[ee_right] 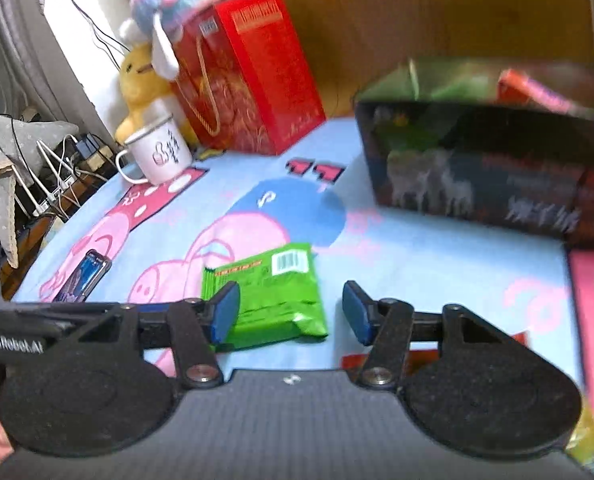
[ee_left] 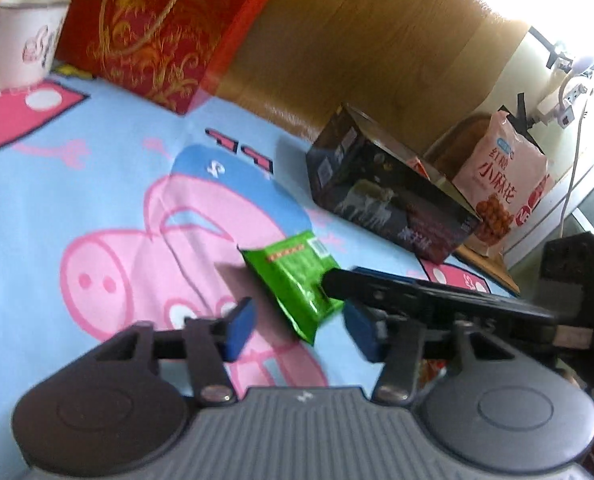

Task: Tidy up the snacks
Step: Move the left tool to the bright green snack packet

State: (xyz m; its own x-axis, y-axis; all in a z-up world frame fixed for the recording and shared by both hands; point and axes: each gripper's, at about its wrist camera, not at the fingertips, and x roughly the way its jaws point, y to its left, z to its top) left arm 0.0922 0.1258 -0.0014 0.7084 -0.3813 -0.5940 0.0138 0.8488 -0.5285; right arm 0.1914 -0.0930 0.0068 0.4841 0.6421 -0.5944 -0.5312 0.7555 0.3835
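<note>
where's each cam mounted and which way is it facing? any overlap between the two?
Left wrist: on the left gripper, looking down along its blue pads at the green snack packet; the right gripper's finger reaches in from the right.
Right wrist: on the right gripper, facing the same packet; the left gripper's body at left, a fingertip bottom left.
Shared: packet, cartoon pig cloth, red gift bag, white mug, dark carton.

- The counter (ee_right: 437,264) wore a blue cartoon-pig cloth.
- On it lay a green snack packet (ee_right: 273,292), a phone (ee_right: 87,274), a white mug (ee_right: 159,154), a red gift box (ee_right: 253,68) and a dark carton (ee_right: 485,160).
</note>
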